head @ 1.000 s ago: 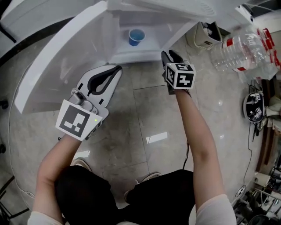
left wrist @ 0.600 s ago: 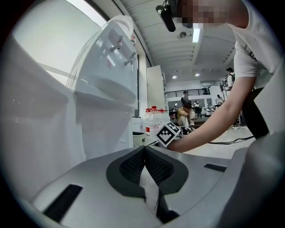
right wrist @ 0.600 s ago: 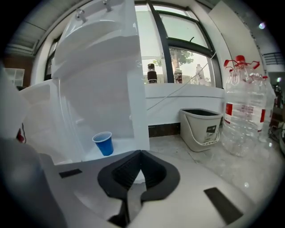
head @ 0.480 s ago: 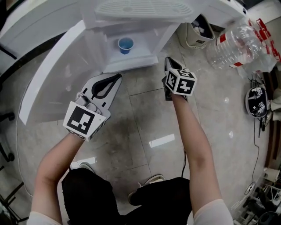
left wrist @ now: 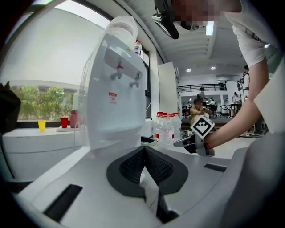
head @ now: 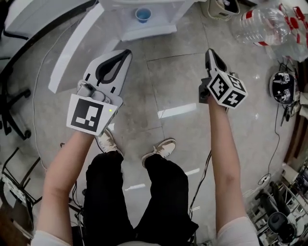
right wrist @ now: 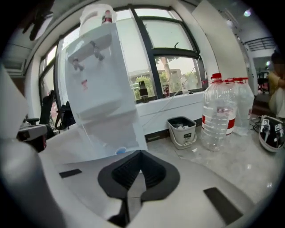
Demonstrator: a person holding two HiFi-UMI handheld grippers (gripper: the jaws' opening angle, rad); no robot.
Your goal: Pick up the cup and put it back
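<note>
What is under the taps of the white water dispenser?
A blue cup stands upright, alone, on the tray of the water dispenser. Only its open top shows from above; whether it holds water cannot be told.

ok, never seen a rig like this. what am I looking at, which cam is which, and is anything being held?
There is no robot here: a person holds a two-fingered gripper in each hand. The head view comes from a camera on the person's head. It looks steeply down at the left gripper and the right gripper above a tiled floor. The left and right gripper views come from cameras riding on each gripper, looking along its fingers.

Ahead stands a white water dispenser with a small blue cup standing in it. On the floor beside it are a small bin and some large water bottles.

Both grippers have their fingers closed together with nothing between them, so the cup is not held.
</note>
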